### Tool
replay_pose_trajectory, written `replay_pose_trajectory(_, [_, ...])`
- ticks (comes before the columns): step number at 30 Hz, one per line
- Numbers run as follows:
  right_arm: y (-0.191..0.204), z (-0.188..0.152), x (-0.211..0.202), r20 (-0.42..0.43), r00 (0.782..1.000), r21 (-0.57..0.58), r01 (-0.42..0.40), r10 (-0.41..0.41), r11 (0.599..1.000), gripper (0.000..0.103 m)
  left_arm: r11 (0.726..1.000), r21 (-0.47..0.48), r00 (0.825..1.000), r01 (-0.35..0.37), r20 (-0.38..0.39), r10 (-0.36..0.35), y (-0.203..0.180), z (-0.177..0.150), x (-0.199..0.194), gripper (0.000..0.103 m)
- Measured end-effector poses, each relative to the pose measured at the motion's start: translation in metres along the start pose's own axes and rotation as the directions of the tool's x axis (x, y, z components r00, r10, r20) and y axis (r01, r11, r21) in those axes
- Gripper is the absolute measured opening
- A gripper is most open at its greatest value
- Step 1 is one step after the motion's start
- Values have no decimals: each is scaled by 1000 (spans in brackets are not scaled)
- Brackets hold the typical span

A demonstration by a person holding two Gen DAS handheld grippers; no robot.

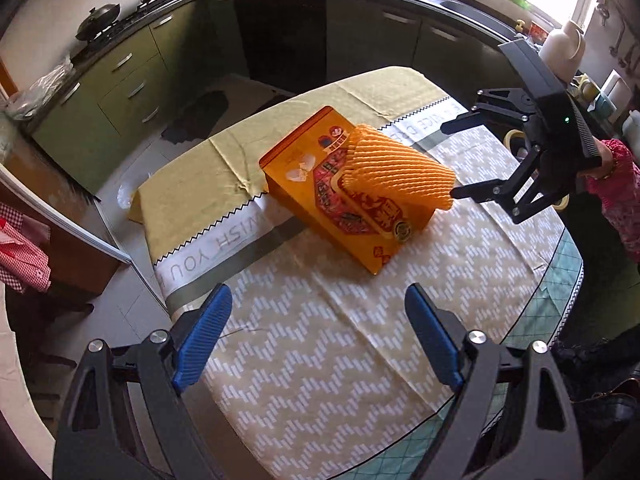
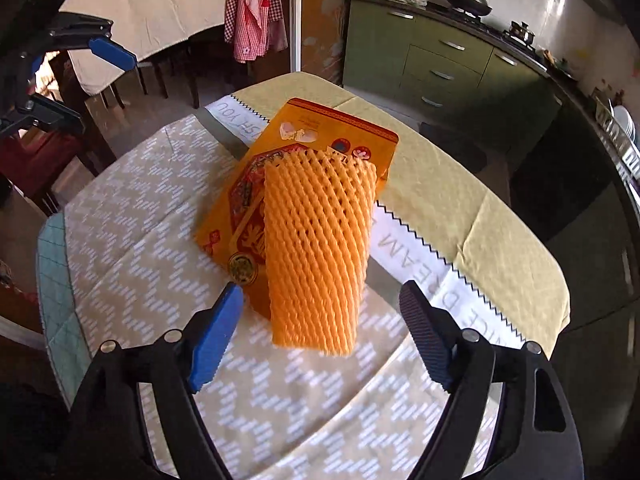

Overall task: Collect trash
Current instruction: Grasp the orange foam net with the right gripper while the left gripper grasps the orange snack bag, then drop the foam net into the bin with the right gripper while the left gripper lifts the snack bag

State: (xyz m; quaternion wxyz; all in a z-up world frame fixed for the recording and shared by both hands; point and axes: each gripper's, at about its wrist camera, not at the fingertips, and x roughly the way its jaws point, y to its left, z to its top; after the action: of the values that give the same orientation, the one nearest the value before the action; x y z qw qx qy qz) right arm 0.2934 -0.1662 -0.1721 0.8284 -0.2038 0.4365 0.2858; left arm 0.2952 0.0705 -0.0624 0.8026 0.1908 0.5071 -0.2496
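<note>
orange foam net lies on the box on the tabletop. right gripper fingers gape empty around its near end; left gripper open, idle. next, probably: close on the net.

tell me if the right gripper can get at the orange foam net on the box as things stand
Probably yes: the right gripper is open and the orange foam net overhangs the orange box toward it, with nothing between them.
</note>
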Motion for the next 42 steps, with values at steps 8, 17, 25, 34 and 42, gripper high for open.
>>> replay_pose_trajectory(8, [-8,2,44,-113,994,13,-3,5,1000,39,994,-90,998,70,-2,-70,20,28,48,89])
replay_pose_trajectory(17, [-44,-54,-24,-62,997,168,-25,36,985,12,962,-238,986,134,-68,-154,28,53,108,89])
replay_pose_trajectory(25, [-88,-155,-73,-107,994,327,48,-14,944,13,943,-284,973,173,-101,-209,16,58,133,82])
replay_pose_trajectory(34, [-108,-188,-112,-65,996,414,75,-53,907,13,933,-309,969,186,-103,-227,12,60,151,22])
replay_pose_trajectory(42, [-106,-202,-142,-39,995,437,97,-89,894,13,861,-397,944,318,52,-324,22,51,147,6])
